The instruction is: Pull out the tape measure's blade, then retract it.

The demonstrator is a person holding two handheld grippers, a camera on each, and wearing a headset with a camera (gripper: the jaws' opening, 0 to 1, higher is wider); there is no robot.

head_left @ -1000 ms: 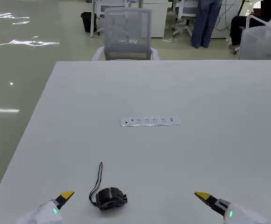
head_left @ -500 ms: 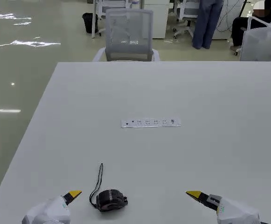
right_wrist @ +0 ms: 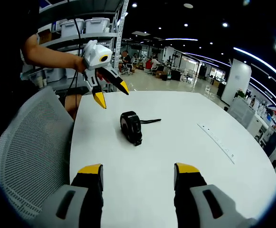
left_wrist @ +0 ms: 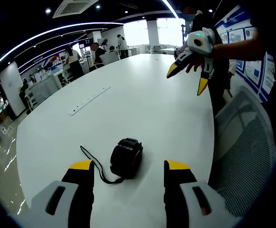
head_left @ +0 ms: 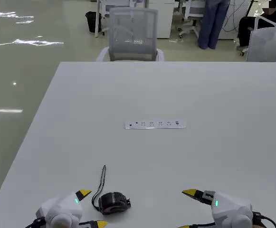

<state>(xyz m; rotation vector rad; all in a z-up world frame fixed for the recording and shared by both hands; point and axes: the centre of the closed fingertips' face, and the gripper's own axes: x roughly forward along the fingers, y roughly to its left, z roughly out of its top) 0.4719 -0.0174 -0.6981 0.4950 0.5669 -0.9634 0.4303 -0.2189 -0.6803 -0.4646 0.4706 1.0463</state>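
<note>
Hand-held gripper [head_left: 92, 208] (left) beside tape measure [head_left: 113, 202].

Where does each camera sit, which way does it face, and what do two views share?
Head view: on the headset, looking forward and down over the table; left gripper and right gripper at bottom.
Left gripper view: on the left gripper, facing the tape measure past its own jaws.
Right gripper view: on the right gripper, facing it too, own jaws below.
Shared: all show the tape measure.
</note>
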